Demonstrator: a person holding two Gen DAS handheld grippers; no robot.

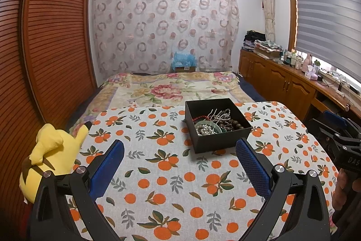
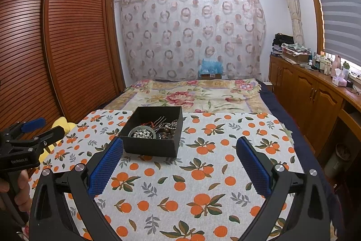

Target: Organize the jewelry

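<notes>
Left wrist view: right gripper (image 1: 334, 128) body lettered "DAS", rest cut off; black box (image 1: 216, 125) of jewelry (image 1: 212, 122). Right wrist view: left gripper (image 2: 33, 128) printed "GenRobot.AI". Both claws spread wide, empty.

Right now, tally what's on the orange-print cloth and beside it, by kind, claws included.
Black box holding tangled jewelry: 1
Yellow plush toy at the cloth's left edge: 1
Claws, both open and empty: 2, left claw and right claw
Total: 4
Jewelry pieces in the box are too tangled to count.
</notes>
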